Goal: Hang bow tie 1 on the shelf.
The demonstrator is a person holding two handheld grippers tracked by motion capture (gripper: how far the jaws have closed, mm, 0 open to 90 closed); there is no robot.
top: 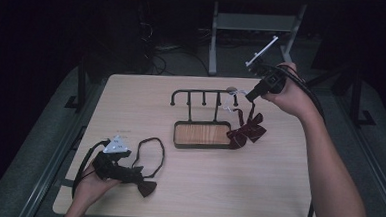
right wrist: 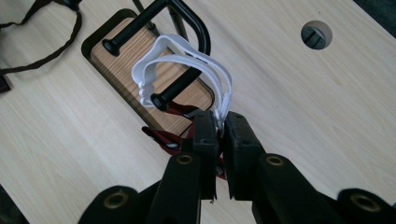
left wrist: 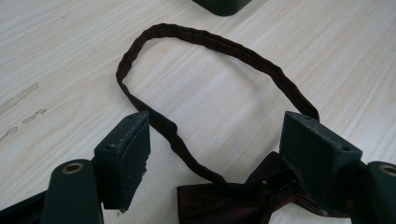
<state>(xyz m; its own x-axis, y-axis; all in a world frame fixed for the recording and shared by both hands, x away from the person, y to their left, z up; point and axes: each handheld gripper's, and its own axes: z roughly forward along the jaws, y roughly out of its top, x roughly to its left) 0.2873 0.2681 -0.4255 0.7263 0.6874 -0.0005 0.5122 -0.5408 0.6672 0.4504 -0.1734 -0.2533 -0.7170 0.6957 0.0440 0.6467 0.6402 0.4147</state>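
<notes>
A black hook rack (top: 204,94) stands on a wooden base (top: 202,134) mid-table. My right gripper (top: 250,95) (right wrist: 220,122) is shut on the white elastic strap (right wrist: 184,58) of a dark red bow tie (top: 247,130) (right wrist: 164,140), which hangs just below the jaws at the rack's right end. The white loop lies around the knobbed tip of a rack peg (right wrist: 159,100). At the near left, my left gripper (top: 131,173) (left wrist: 219,156) is open and low over the table. A brown bow tie (top: 146,187) (left wrist: 224,203) lies by its jaws, its strap loop (top: 151,154) (left wrist: 205,42) running between them untouched.
A round cable hole (top: 230,89) (right wrist: 316,35) sits in the tabletop (top: 226,190) behind the rack. Bare wood stretches across the near right. Metal desk legs (top: 213,39) and cables stand on the dark floor beyond the far edge.
</notes>
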